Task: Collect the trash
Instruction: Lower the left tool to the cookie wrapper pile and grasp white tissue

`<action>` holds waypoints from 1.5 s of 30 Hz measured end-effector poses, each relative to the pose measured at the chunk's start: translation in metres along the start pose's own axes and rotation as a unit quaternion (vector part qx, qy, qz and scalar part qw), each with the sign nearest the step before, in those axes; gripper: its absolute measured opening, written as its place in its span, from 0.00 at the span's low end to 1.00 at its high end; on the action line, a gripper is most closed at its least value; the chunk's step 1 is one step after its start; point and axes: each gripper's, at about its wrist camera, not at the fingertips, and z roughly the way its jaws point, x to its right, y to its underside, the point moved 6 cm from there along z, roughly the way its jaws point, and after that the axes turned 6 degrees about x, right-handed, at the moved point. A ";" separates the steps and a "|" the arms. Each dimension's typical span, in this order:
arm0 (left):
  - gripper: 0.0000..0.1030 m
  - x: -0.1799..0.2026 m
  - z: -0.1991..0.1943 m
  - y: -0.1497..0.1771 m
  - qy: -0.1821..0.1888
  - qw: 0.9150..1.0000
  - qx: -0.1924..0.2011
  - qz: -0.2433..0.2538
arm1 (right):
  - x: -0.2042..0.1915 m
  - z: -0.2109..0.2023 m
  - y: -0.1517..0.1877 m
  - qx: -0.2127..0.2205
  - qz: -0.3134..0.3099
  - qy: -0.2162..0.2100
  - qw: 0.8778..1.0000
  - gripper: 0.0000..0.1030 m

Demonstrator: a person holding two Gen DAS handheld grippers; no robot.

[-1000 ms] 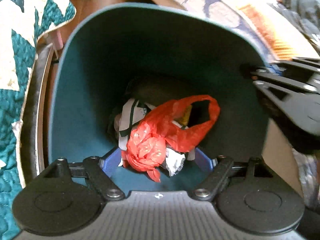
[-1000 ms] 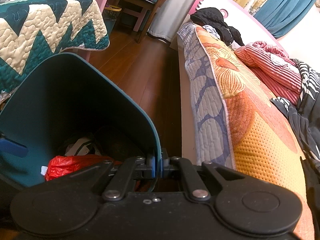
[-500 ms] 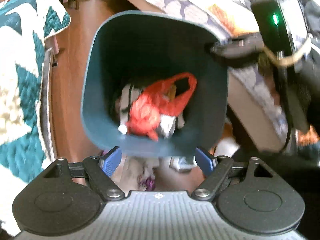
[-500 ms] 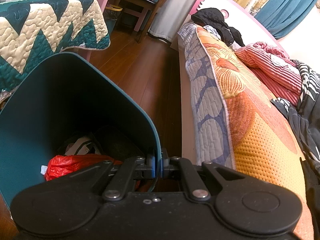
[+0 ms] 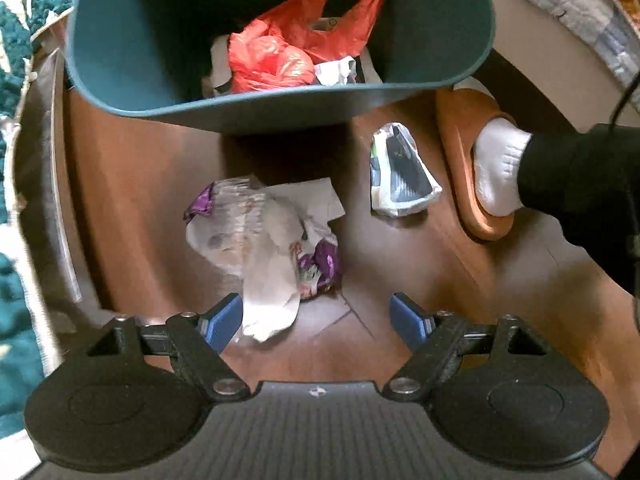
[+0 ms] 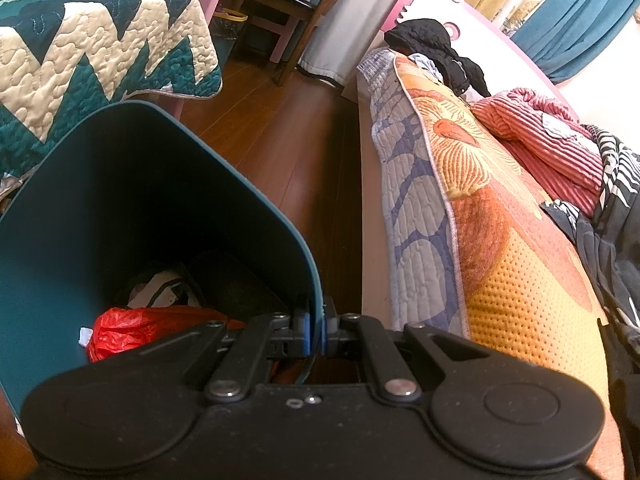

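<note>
Brown wooden floor (image 5: pixel 400 264) runs between two quilted beds. On it we see a crumpled white paper and purple wrapper heap (image 5: pixel 264 240), just ahead of our left hand-held gripper (image 5: pixel 316 320), whose jaws stand wide apart and empty. Our right hand-held gripper (image 6: pixel 316 330) is clamped on the rim of the dark teal plastic bin (image 6: pixel 120 208), which holds a red plastic bag (image 5: pixel 296 40).

You see a smooth, matt teal plastic bin (image 5: pixel 132 60) holding a glossy, crinkled red plastic bag (image 5: pixel 288 52). On the polished brown wood floor (image 5: pixel 160 184) lie crumpled white paper (image 5: pixel 272 240) and a shiny wrapper (image 5: pixel 400 172). Quilted cloth bedding (image 6: pixel 460 200) looks soft.
</note>
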 end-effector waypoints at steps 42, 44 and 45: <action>0.38 0.081 0.078 0.074 0.043 0.986 -0.068 0.144 | -0.005 0.000 0.000 0.009 -0.029 0.001 1.000 0.06; 0.42 0.074 0.074 0.070 0.051 0.987 -0.068 0.133 | -0.005 0.000 0.000 0.009 -0.028 -0.001 1.000 0.06; 0.54 0.070 0.070 0.066 0.054 0.988 -0.065 0.128 | -0.005 0.000 0.000 0.009 -0.028 -0.002 1.000 0.06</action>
